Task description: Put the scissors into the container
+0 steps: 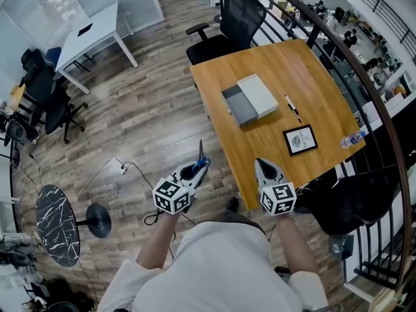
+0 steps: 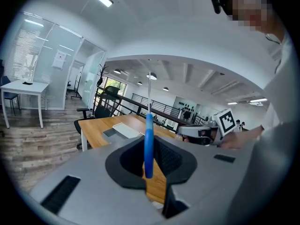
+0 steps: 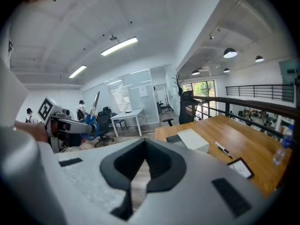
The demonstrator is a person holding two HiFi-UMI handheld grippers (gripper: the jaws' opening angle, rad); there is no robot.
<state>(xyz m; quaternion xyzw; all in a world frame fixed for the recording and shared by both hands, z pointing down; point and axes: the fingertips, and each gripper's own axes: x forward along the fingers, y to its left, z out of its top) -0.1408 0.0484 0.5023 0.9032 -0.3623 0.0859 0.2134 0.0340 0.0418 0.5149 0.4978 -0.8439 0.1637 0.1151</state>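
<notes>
The scissors [image 1: 201, 155] have blue handles and a thin blade pointing forward. My left gripper [image 1: 199, 166] is shut on them, off the near left corner of the wooden table [image 1: 305, 83]. In the left gripper view the blue handle [image 2: 148, 149] stands upright between the jaws. The container [image 1: 250, 99], a grey open tray with a white lid slid half aside, sits mid-table, well ahead of both grippers. My right gripper [image 1: 265, 169] hovers at the table's near edge, shut and holding nothing. The right gripper view shows the container [image 3: 192, 138] ahead and the scissors [image 3: 93, 114] at left.
On the table lie a pen [image 1: 292, 108], a framed card [image 1: 300, 140] and a water bottle [image 1: 351, 138]. An office chair [image 1: 227, 25] stands at the far end, a dark chair [image 1: 351, 203] at the right. A curved railing [image 1: 383, 109] runs behind. A round marble side table [image 1: 57, 223] stands left.
</notes>
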